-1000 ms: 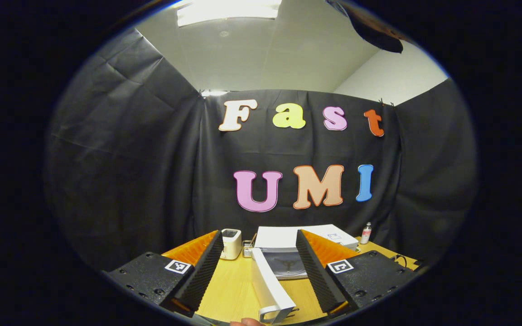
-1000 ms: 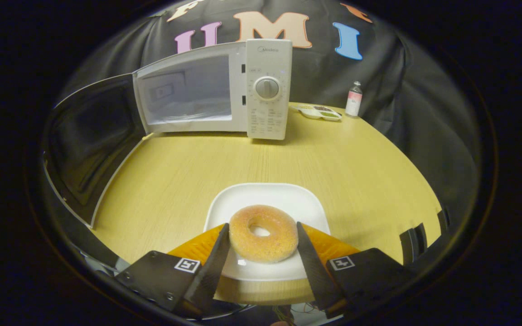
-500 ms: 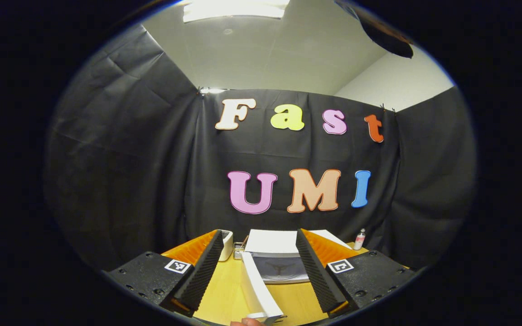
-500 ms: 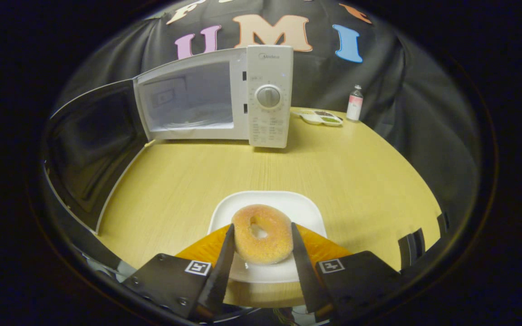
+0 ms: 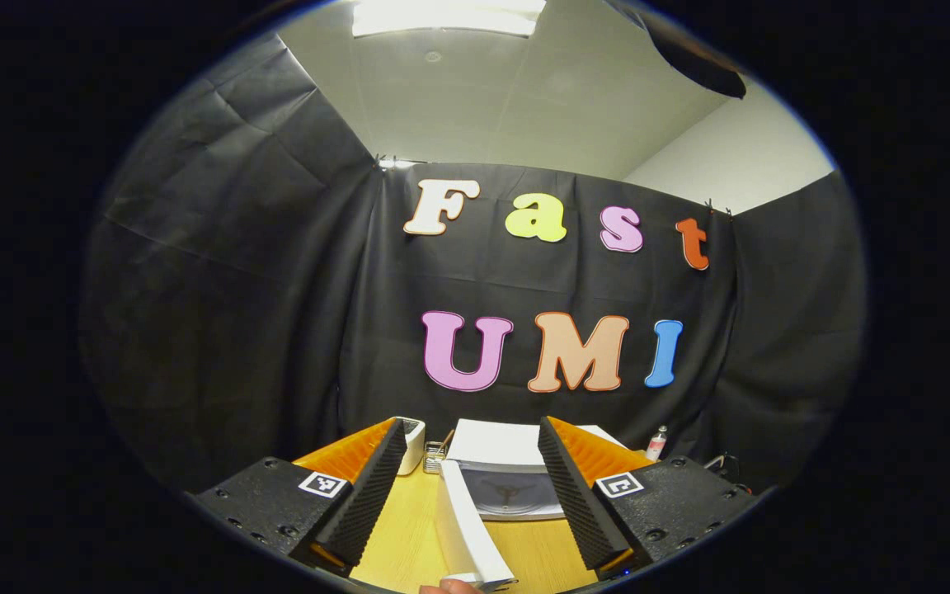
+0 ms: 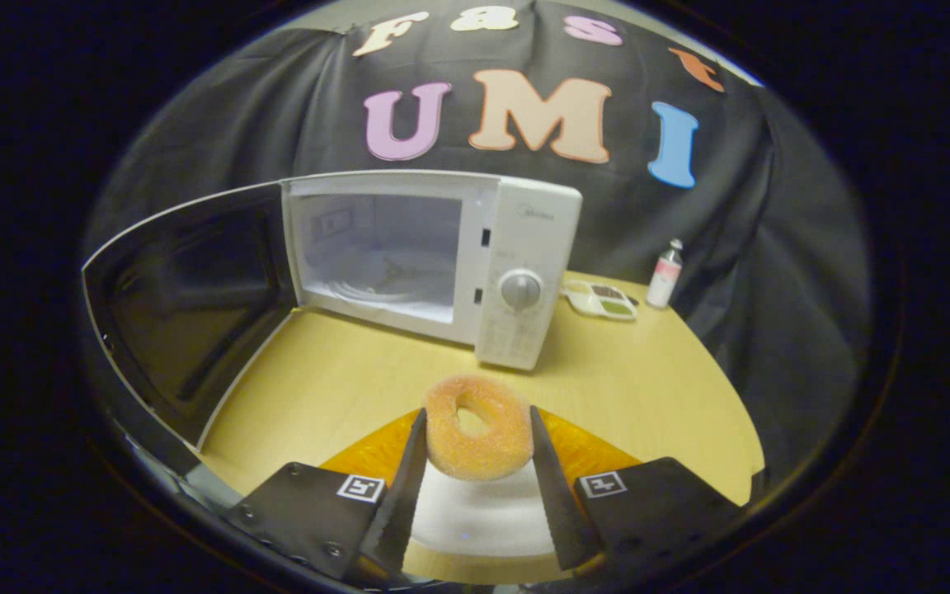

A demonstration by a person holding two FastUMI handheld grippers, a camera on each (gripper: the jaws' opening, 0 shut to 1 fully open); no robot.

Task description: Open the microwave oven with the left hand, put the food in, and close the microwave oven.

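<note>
A sugared ring donut is pinched between the fingers of my right gripper, which is shut on it and holds it above the white plate. Beyond it the white microwave stands on the wooden table. Its door is swung wide to the left and the cavity is bare. In the left gripper view my left gripper is open and holds nothing. The microwave shows between its fingers, with the door's edge running toward the camera.
A small bottle and a shallow divided dish sit to the right of the microwave. A white toaster-like box stands left of the microwave. A fingertip shows at the bottom edge.
My right gripper closed on the donut and lifted it off the plate, tilting up toward the microwave. The left gripper stayed open and shifted only slightly.
</note>
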